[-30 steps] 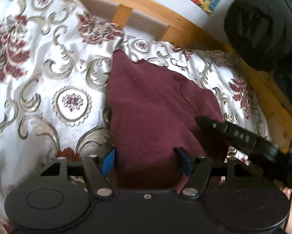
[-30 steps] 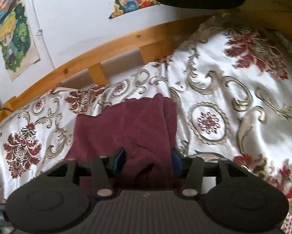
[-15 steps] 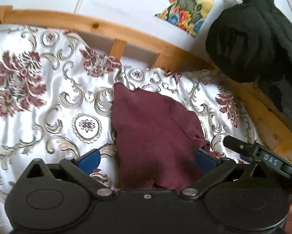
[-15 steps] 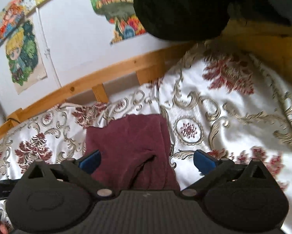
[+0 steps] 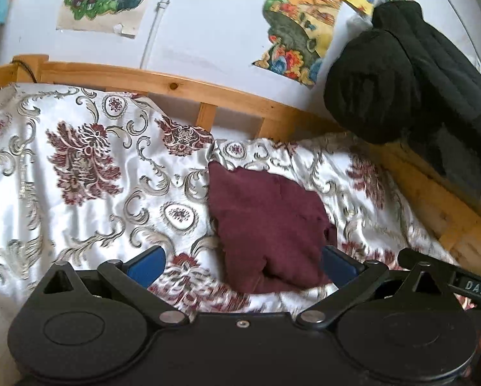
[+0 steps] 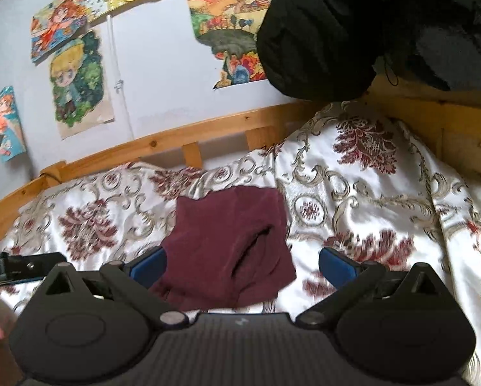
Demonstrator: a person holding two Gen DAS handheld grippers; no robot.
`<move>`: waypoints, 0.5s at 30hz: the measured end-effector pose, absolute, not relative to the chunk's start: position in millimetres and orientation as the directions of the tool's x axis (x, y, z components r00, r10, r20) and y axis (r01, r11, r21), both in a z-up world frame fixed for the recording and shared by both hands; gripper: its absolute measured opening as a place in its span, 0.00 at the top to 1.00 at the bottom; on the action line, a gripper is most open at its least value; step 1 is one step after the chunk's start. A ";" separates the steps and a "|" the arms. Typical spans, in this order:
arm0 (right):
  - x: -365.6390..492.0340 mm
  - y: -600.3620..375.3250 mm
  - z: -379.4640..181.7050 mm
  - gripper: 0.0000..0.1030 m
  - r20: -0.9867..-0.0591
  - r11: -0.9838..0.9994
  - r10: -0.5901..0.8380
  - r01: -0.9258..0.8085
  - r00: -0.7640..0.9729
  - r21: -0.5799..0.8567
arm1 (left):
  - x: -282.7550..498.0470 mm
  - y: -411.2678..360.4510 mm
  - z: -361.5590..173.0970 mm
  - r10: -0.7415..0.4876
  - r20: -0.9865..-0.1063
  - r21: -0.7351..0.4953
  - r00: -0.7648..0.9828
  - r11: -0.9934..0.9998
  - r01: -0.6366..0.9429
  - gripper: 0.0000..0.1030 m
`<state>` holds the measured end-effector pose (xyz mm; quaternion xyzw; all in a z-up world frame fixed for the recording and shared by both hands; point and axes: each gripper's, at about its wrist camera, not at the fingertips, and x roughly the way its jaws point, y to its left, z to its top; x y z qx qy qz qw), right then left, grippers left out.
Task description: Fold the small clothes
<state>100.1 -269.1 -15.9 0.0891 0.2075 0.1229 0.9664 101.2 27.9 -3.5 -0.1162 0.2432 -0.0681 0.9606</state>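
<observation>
Left tool [image 5: 242, 265]: jaws spread as wide as they go, nothing between the blue pads; it hangs above the bed, clear of the cloth.
Right tool [image 6: 240, 263]: likewise wide open and empty, above the near edge of the cloth.
Cloth [image 5: 266, 225]: a small maroon garment lying in a compact, roughly squared shape on the bedspread [image 5: 79, 199], toward the far edge of the bed and nearer its right-hand corner. One flap on its right side shows a dark open slit in the right view, so that layer does not lie quite flat.
Stage: by the look of it the fold is laid down and both tools are off it; whether another fold is due I cannot tell.
Risk: the bedspread is glossy and wrinkled, so a nudge from either tool could slide the cloth or spring the loose flap open. A low re-approach could also pinch the bedspread along with the cloth.
Around: wooden rail [image 5: 189, 87] along the far edge; a black bundle [image 5: 401, 74] on the frame at the right corner; posters [image 6: 76, 83] on the wall.
In the way: nothing lies on or against the cloth; the two tools are close together and could knock each other.
</observation>
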 end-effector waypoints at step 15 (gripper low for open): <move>64.8 -260.1 -8.3 0.00 -0.375 0.970 0.235 -0.192 0.897 0.148 | 68.6 28.1 -1.6 -0.164 -0.481 -0.194 0.861 0.978 0.077 0.01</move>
